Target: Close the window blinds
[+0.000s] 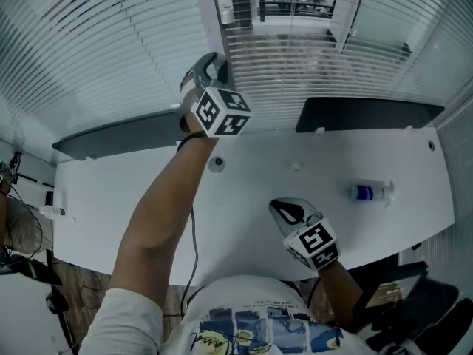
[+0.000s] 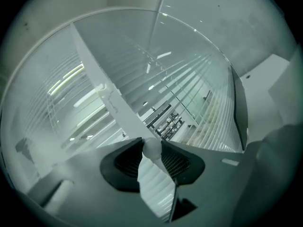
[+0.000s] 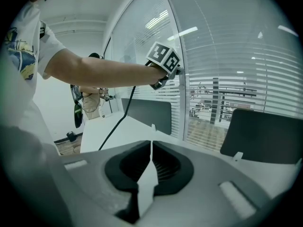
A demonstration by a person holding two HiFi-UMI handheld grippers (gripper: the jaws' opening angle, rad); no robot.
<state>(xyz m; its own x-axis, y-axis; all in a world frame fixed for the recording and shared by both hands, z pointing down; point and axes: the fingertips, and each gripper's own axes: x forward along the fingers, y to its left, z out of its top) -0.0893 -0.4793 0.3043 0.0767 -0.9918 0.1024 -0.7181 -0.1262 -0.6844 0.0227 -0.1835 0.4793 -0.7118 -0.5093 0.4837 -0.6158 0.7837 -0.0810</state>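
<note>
The window blinds (image 1: 111, 43) hang lowered over the panes behind a white desk (image 1: 148, 198), across the whole top of the head view. Their slats lie nearly level, with gaps between them through which the outside shows, most plainly in the middle pane. The left gripper (image 1: 214, 63) is raised on an outstretched arm to the upright white frame post (image 1: 211, 6) between two panes, well above the desk. In the left gripper view its two dark jaws are clamped on a thin white tilt wand (image 2: 152, 149), whose rounded body sits squeezed between the pads, with slats fanning out behind it. The right gripper (image 1: 284, 211) is low over the near part of the desk, close to the person's body and well apart from the blinds. In its own view the jaws are closed together at their tips, with nothing between them, and they face the left arm and that gripper's marker cube (image 3: 164, 58) at the window. Two dark panels (image 1: 369, 113) stand along the far edge of the desk below the blinds. A small bottle with a blue label (image 1: 369, 191) lies on its side on the desk to the right.
</note>
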